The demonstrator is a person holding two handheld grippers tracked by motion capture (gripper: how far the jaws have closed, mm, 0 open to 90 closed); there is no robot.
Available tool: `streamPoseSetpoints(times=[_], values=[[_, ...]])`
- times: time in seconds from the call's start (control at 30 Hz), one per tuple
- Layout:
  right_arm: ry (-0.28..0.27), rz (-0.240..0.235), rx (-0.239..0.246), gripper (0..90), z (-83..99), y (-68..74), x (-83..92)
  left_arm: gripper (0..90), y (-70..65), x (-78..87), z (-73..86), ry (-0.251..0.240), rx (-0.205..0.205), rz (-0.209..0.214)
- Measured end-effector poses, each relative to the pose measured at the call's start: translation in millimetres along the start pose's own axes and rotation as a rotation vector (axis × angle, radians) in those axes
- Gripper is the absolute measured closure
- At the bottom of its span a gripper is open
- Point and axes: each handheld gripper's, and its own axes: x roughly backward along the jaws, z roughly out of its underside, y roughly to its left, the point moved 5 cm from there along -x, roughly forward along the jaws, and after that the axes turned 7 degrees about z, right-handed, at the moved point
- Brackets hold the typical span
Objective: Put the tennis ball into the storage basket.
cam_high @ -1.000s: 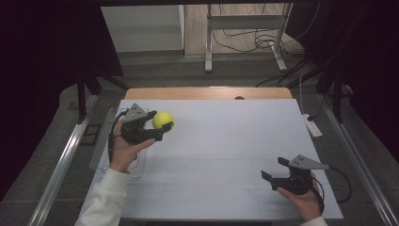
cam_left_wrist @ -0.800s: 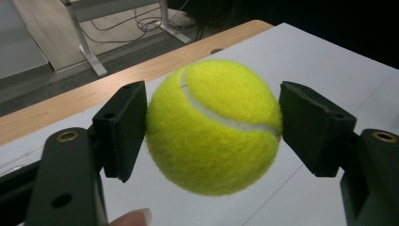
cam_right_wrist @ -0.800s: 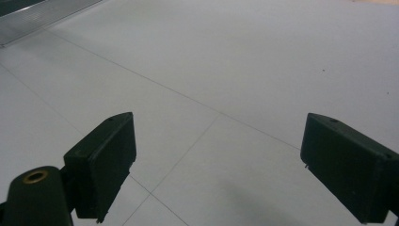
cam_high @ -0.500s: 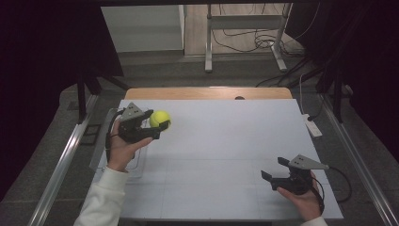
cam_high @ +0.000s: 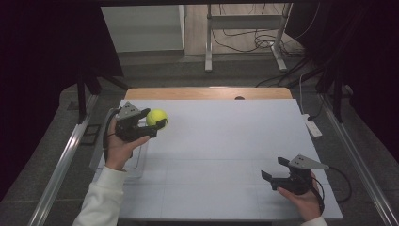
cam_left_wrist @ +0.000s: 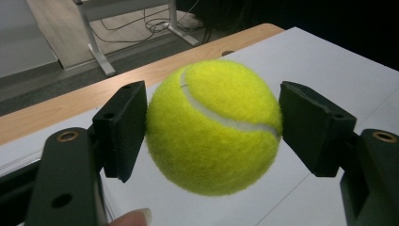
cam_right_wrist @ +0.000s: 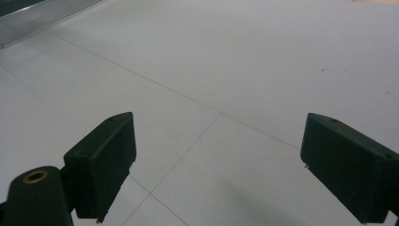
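Holding the tennis ball [cam_left_wrist: 214,126] clamped between its 2 jaws, the left gripper [cam_high: 153,123] has it lifted above the table's [cam_high: 226,141] far left part — pickup done, placing left. Right gripper [cam_high: 275,170] waits near the table's front right corner, jaws apart and empty.

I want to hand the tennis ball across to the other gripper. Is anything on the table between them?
Nothing visible. The left gripper holds the tennis ball near the table's far left; the right gripper waits open at the near right, with bare white tabletop between them.
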Motion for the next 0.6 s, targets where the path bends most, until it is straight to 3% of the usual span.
streamPoseSetpoints(times=[0.6], values=[[0.000,0.001,0.001,10.9,0.0,0.1,-0.1,27.4,18.2,8.8,2.7,-0.027,0.040,-0.037]])
